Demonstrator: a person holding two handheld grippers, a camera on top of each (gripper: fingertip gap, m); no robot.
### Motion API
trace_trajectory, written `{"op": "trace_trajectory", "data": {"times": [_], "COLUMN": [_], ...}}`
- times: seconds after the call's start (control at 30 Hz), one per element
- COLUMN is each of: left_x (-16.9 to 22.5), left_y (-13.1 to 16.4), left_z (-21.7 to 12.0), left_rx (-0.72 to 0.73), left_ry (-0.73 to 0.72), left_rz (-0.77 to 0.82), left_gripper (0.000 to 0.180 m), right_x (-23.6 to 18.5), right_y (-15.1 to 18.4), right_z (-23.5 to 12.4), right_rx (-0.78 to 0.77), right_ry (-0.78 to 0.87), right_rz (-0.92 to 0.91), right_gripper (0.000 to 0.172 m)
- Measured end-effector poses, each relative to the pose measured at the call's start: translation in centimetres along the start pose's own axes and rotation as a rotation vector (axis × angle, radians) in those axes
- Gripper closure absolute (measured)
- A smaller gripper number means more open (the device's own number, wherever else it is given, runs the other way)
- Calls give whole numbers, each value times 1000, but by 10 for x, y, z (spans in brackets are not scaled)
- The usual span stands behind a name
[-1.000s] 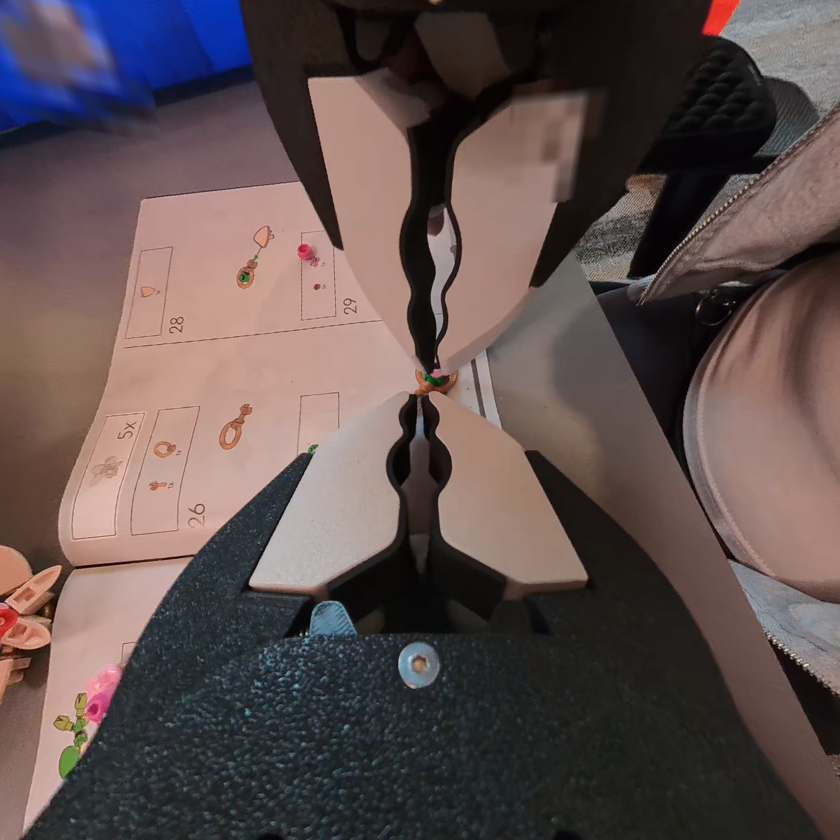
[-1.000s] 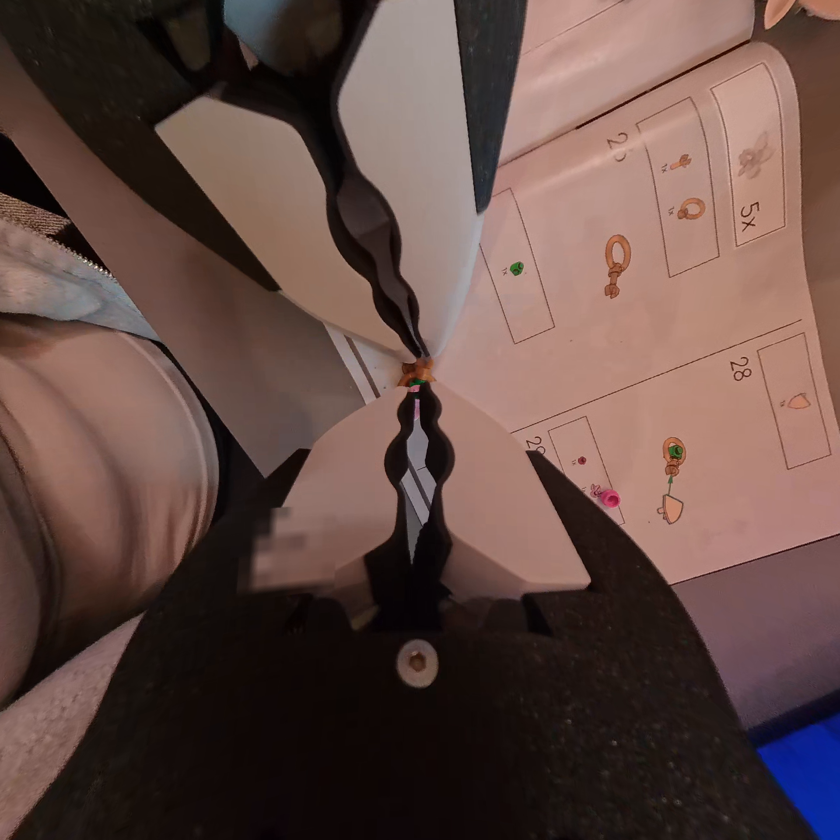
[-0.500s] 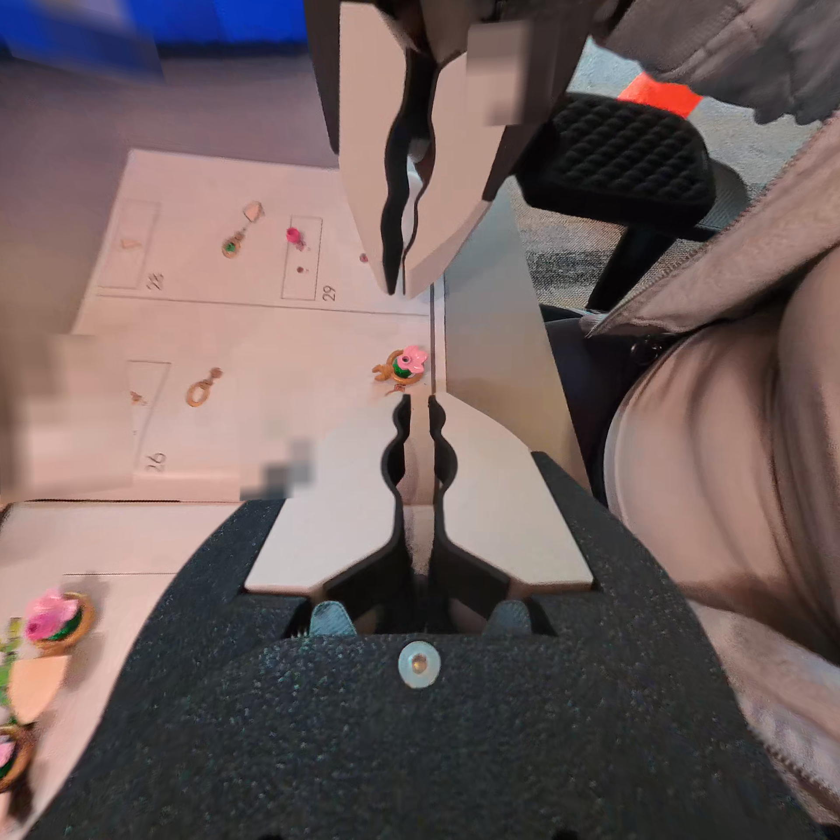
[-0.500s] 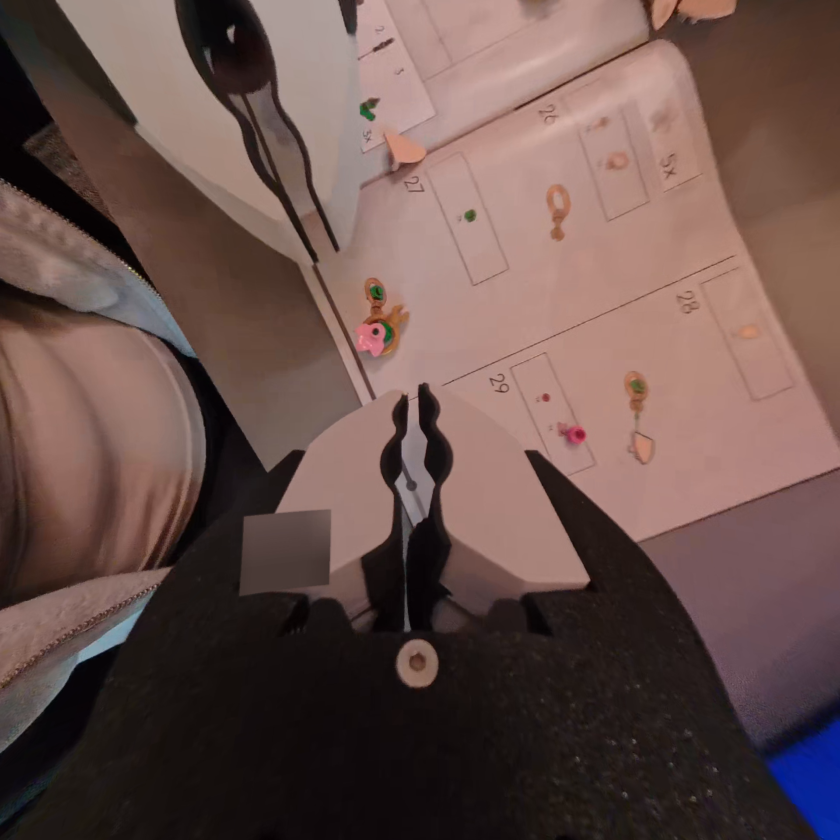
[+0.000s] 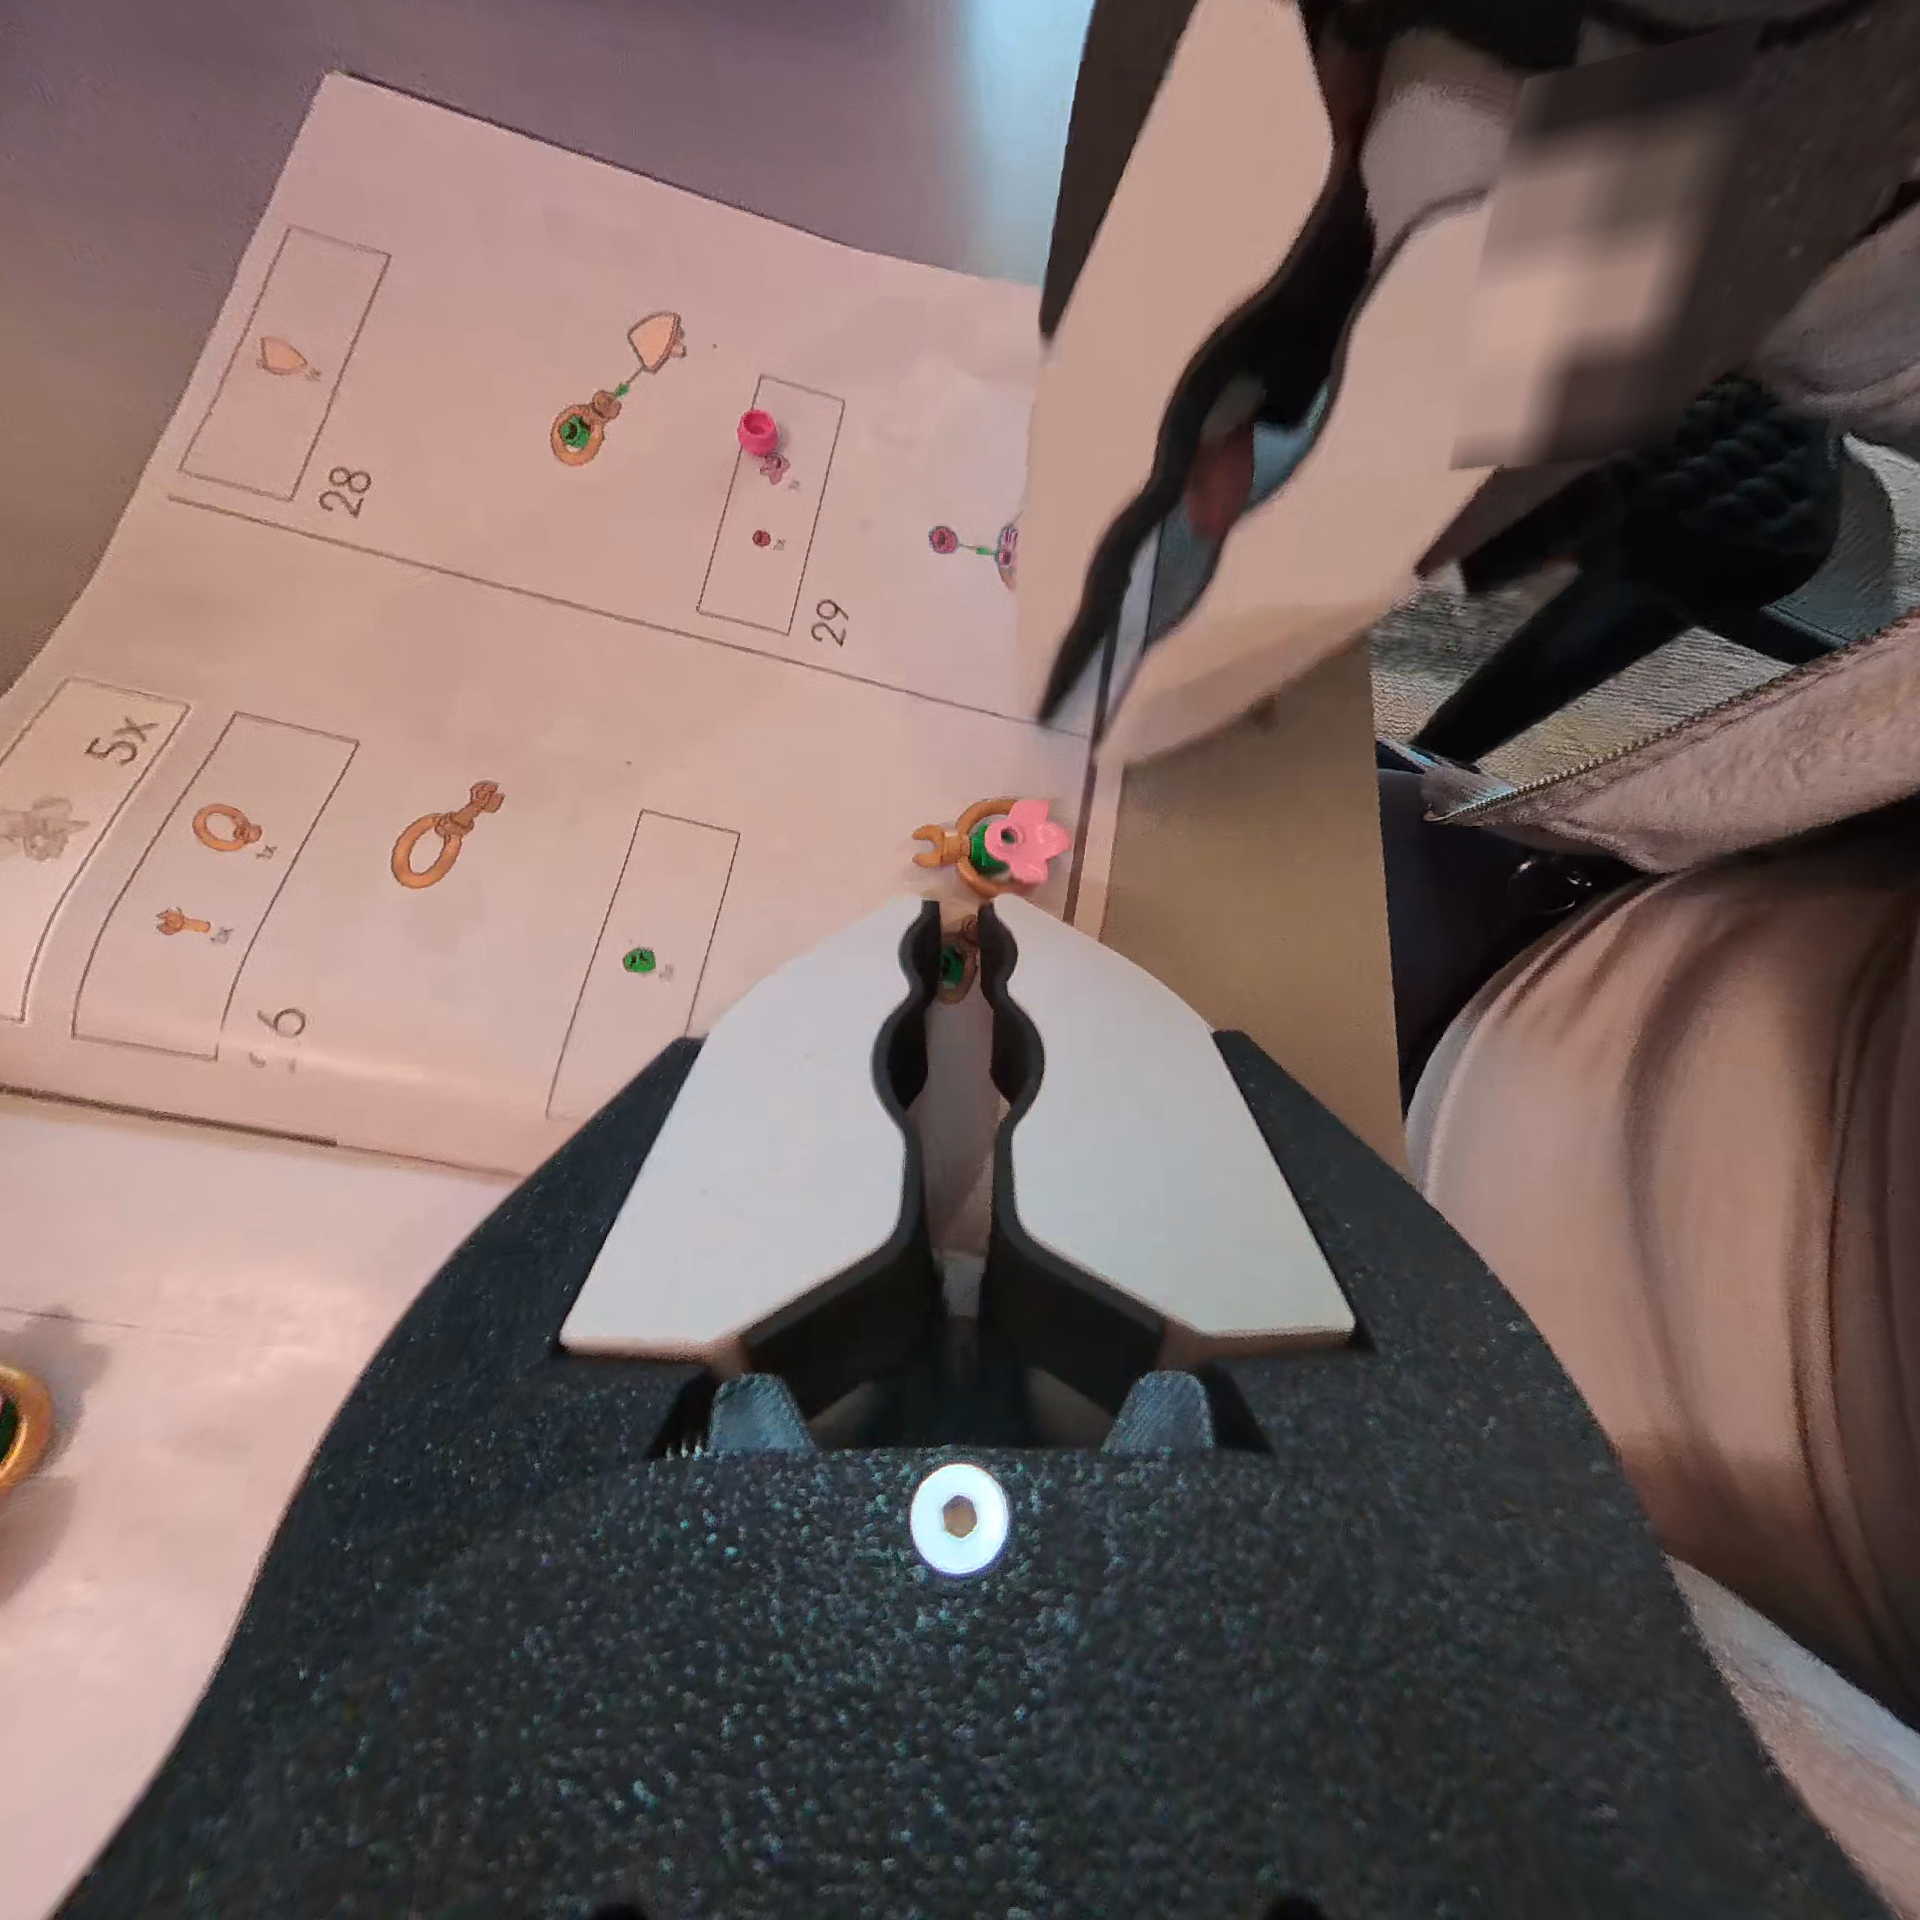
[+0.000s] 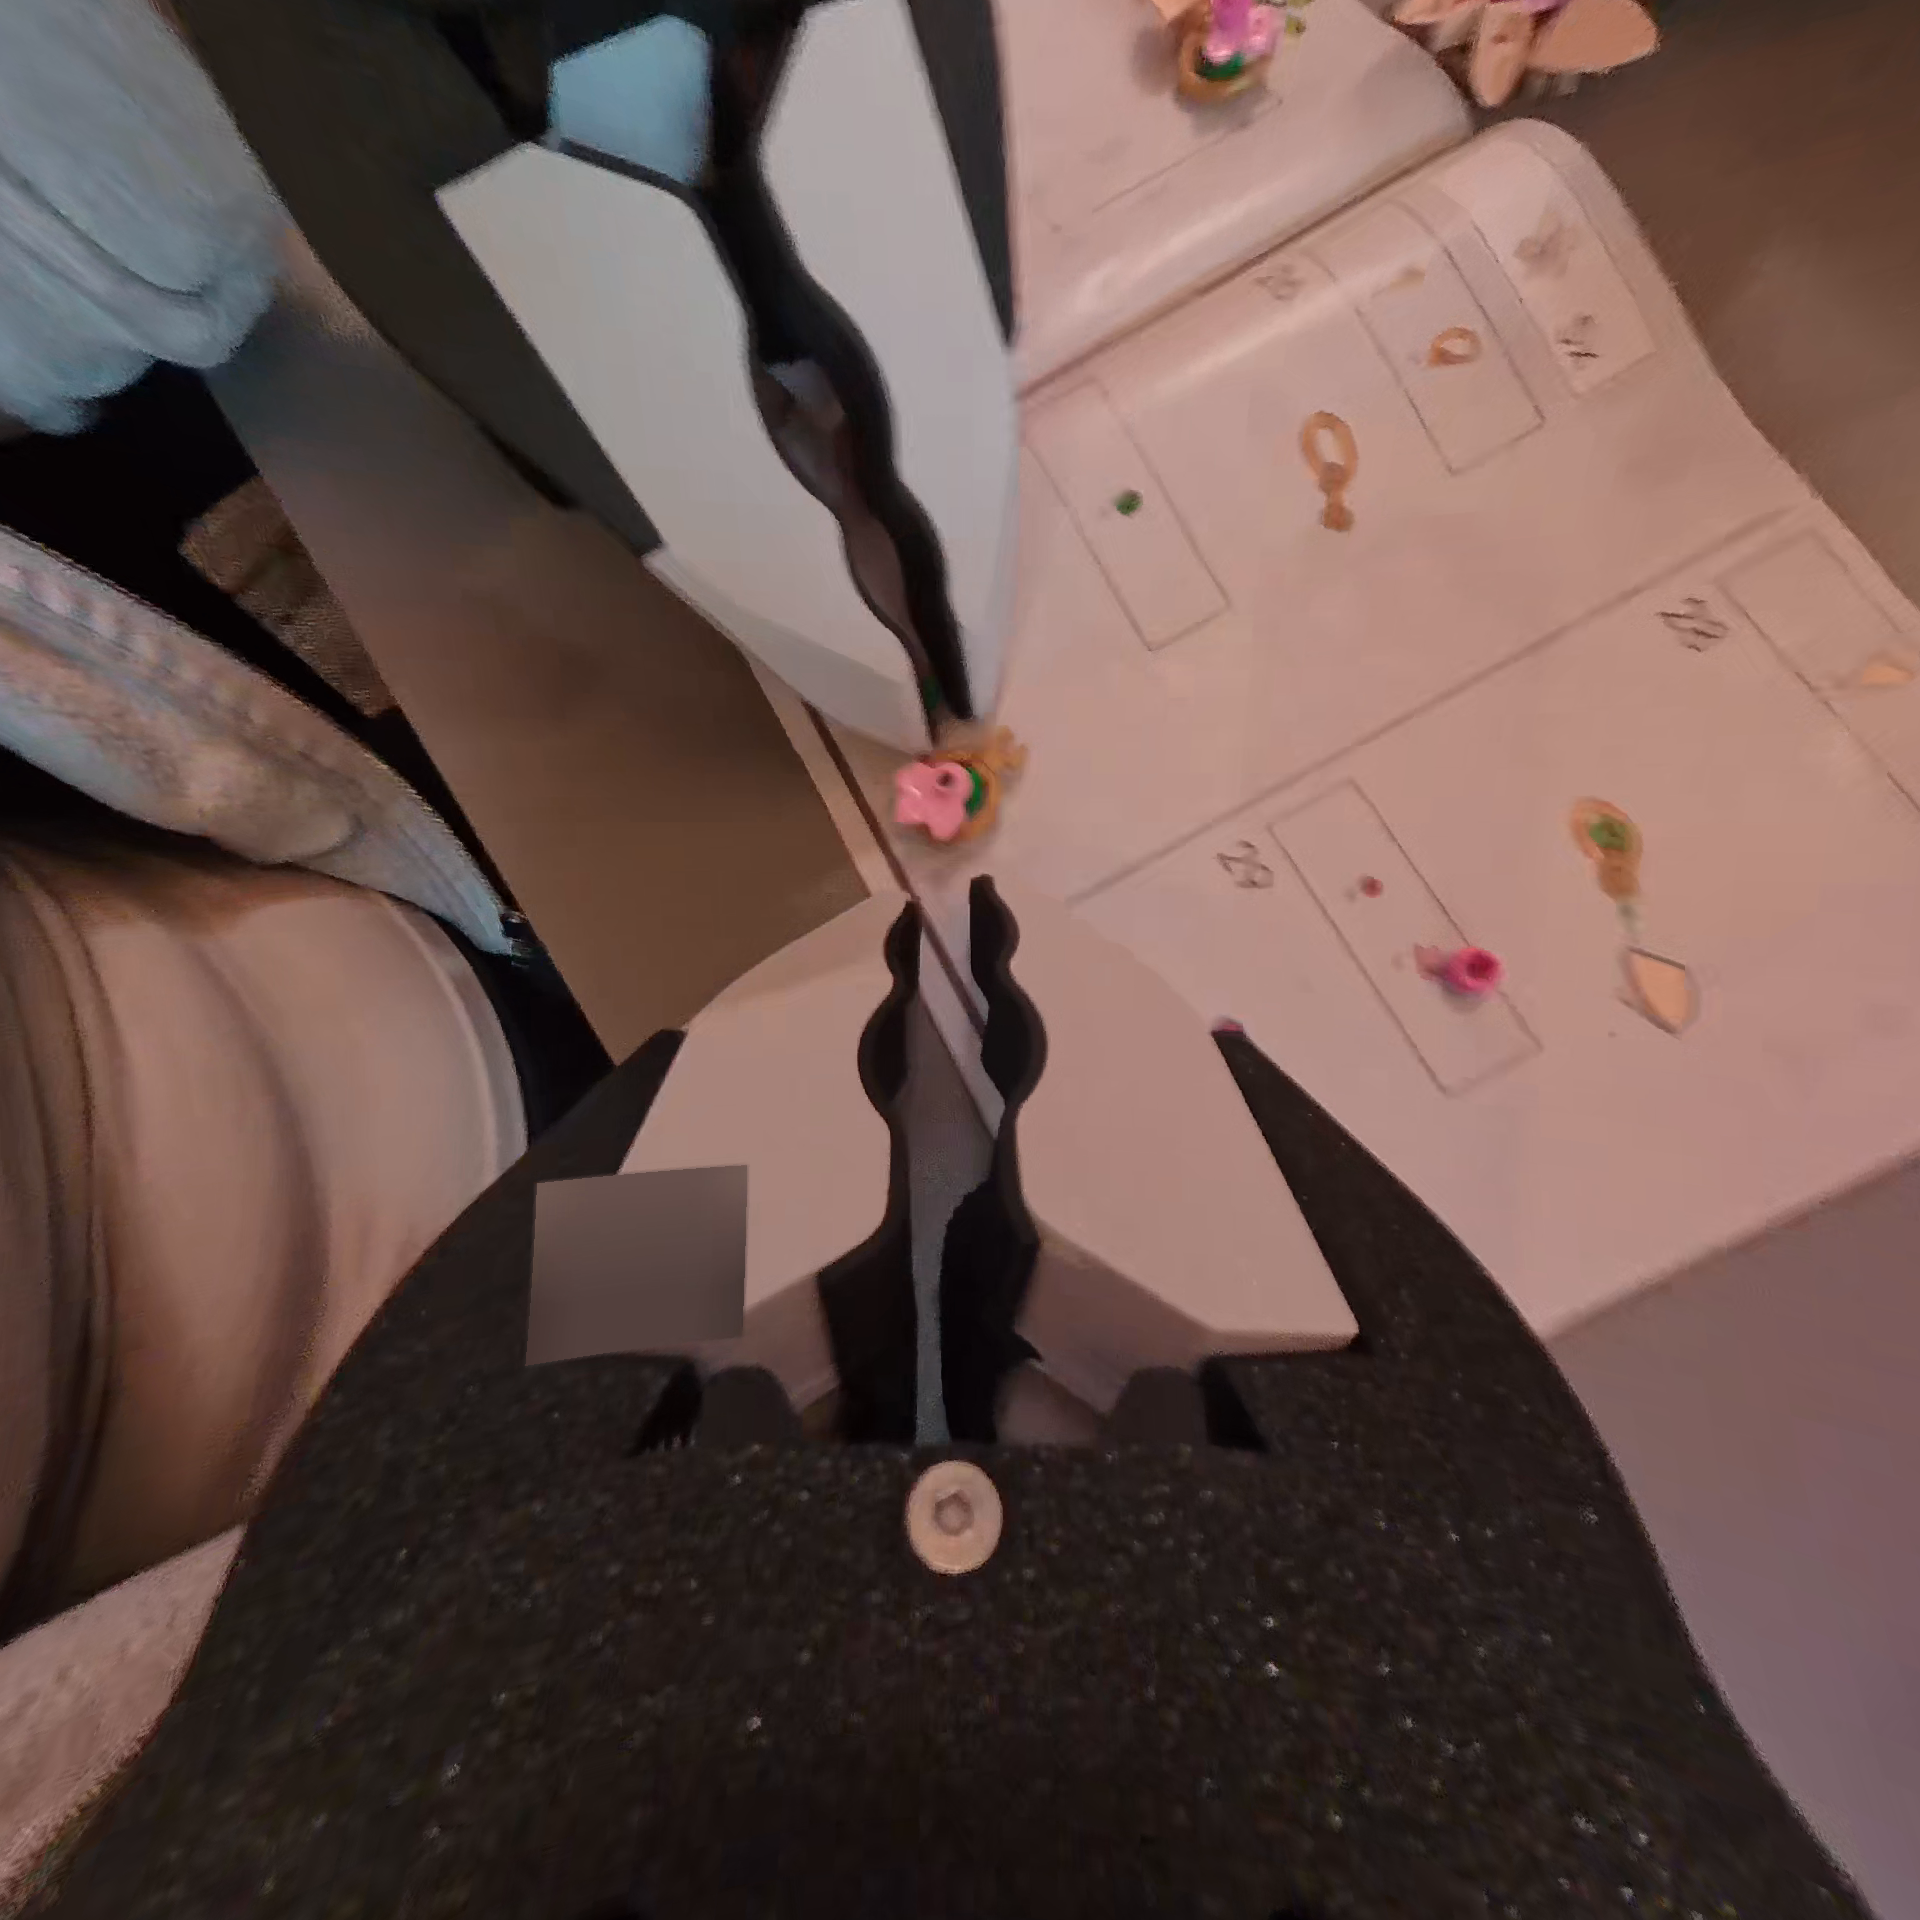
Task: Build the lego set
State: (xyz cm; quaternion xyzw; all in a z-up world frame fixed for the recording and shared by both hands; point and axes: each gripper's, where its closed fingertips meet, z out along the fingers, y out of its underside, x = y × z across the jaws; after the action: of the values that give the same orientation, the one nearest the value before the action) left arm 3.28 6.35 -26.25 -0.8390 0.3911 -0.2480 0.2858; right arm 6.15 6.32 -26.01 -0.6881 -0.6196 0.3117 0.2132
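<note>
A second ago both tongs pinched the flower piece; now it lies on the booklet. Left tongs and right tongs hover beside it, slightly parted, gripping nothing.

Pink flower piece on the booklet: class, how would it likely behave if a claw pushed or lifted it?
The pink flower piece looks tiny, so probably light and apt to skid on the smooth booklet. Perched on a gold ring, it may tip. It looks like stiff plastic.

Pink flower on gold ring, green centre; magenta stud
</note>
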Motion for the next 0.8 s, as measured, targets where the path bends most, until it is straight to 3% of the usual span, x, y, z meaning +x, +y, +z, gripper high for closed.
{"op": "trace_trajectory", "data": {"times": [0.2, 0.53, 0.8], "left_x": [8, 2, -2], "left_y": [-1, -9, -9], "left_z": [-16, -46, -45], "left_rx": [87, 227, 249], "left_ry": [-85, -162, -149], "left_rz": [-9, 42, 67], "left_gripper": [173, 173, 172], "right_x": [73, 88, 86], "right_y": [10, 6, 2], "right_z": [-36, -18, -16], "right_rx": [-34, -75, -56], "right_ry": [307, 297, 260], "right_rz": [60, 93, 94], "right_gripper": [165, 158, 167]}}
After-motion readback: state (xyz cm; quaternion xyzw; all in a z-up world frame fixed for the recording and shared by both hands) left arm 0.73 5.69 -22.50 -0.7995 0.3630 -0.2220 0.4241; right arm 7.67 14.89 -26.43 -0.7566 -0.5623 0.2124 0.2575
